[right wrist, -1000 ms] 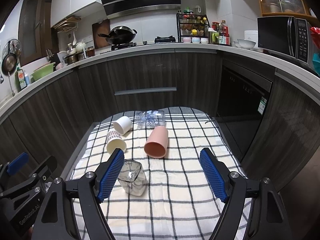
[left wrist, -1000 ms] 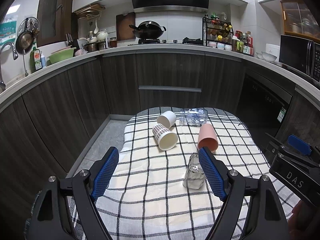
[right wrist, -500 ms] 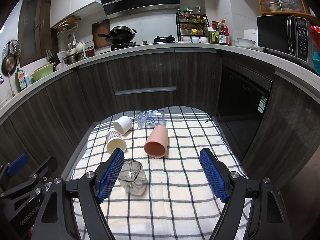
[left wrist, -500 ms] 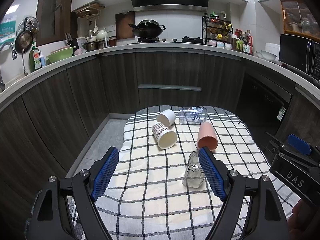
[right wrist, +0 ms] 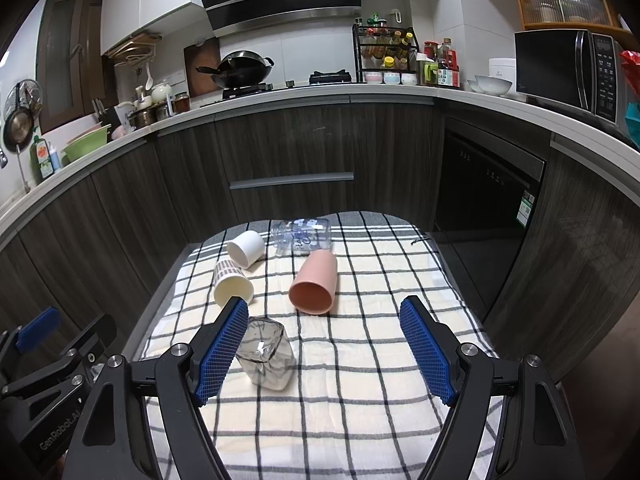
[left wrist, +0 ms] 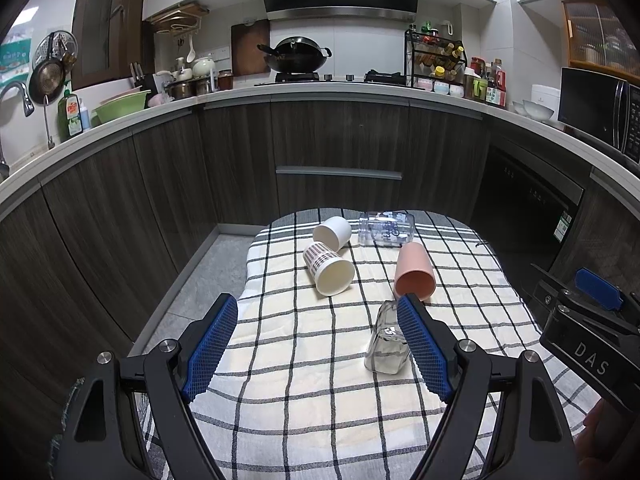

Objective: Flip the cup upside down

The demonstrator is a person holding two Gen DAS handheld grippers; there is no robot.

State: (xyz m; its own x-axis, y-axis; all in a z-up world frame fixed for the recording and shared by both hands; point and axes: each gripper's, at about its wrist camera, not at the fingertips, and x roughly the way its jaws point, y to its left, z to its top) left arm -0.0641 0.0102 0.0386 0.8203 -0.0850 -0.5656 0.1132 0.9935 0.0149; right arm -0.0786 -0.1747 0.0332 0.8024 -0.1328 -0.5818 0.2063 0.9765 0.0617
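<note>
The small clear square-sided glass cup (right wrist: 266, 356) lies on its side on the black-and-white checked cloth (right wrist: 360, 380), just beside the inner face of my right gripper's (right wrist: 322, 354) left finger and not between its pads. Both of that gripper's blue-padded fingers are spread wide and hold nothing. From my left gripper (left wrist: 318, 354), equally wide apart and empty, the same glass (left wrist: 386, 344) sits just behind its right finger. Ahead of the glass a salmon-pink plastic tumbler (right wrist: 314, 282) lies on its side, mouth toward me. Further ahead and left lie a checker-patterned paper cup (right wrist: 232, 284), a plain white cup (right wrist: 246, 248) and a clear printed glass jar (right wrist: 302, 236), all tipped over.
</note>
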